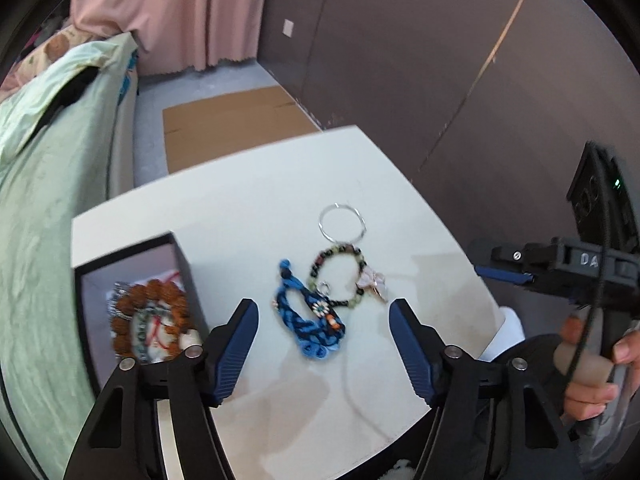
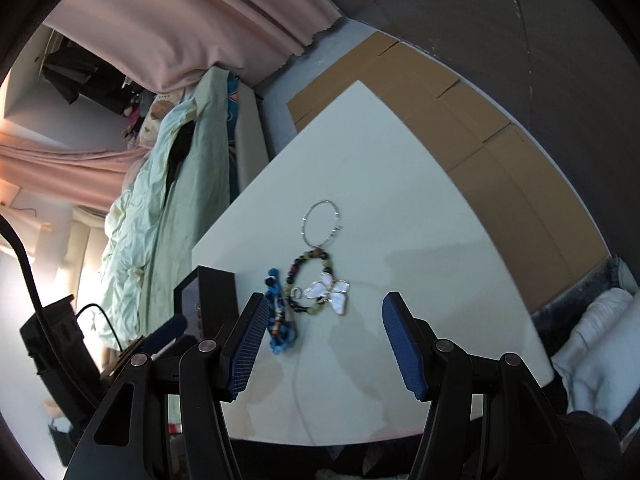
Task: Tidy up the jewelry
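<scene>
Working from the white table down: black box at its left edge, apparently already holding beads; blue braided bracelet mid-table. I keep left gripper spread wide, right gripper likewise, straddle the braid squarely, then close.

Both wrist views look down, near, sharing the table.

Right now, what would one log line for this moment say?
left claw: open, empty | right claw: open, empty | blue braided bracelet, beaded bracelet, silver ring: on table | brown bead bracelet: in black box
</scene>
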Demonstrator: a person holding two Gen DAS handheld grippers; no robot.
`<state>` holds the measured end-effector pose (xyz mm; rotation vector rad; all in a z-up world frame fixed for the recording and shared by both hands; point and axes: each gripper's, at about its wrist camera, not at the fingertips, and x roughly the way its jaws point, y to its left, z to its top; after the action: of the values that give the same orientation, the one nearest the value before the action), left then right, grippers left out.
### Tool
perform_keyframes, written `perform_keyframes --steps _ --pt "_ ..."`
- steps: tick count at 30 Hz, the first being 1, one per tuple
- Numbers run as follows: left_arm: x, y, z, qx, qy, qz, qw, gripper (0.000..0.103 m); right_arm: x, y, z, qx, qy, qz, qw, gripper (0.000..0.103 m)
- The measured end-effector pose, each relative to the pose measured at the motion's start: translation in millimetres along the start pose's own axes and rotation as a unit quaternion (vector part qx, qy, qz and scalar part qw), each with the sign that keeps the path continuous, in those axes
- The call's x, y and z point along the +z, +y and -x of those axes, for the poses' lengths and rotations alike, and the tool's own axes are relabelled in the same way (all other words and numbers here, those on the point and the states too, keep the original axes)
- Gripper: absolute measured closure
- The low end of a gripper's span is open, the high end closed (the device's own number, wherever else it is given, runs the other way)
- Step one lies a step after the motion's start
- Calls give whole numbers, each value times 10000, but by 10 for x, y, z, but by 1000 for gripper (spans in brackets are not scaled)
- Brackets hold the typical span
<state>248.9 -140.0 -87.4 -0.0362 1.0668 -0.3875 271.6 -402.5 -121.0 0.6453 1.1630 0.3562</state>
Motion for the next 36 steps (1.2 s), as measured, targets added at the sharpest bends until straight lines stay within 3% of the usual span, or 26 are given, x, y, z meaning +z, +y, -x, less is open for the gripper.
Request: perform_keyframes --steps 12,14,16,18,27,28,36 --pt "-89 -307 -525 155 551 -722 9957 46 -13 -83 -40 60 145 -9 9999 43" --pt "-113 -308 -601 206 626 -799 9946 56 -7 -90 -64 34 180 -9 9998 43" --pt "-136 -284 -708 270 773 -872 9928 82 -6 -89 -100 -22 223 19 9997 43" --pt "-161 -255 -757 271 799 -916 9922 90 -4 -69 -141 -77 265 64 9996 43" --pt "-43 -6 -403 -173 213 -439 9987 92 -12 54 -389 -365 462 479 9971 43" --pt "-8 21 -317 -236 100 -388 9989 103 -10 79 -424 -377 491 531 9967 43" --pt "219 304 259 -458 -653 27 9968 103 -5 217 -656 -692 608 718 9932 43"
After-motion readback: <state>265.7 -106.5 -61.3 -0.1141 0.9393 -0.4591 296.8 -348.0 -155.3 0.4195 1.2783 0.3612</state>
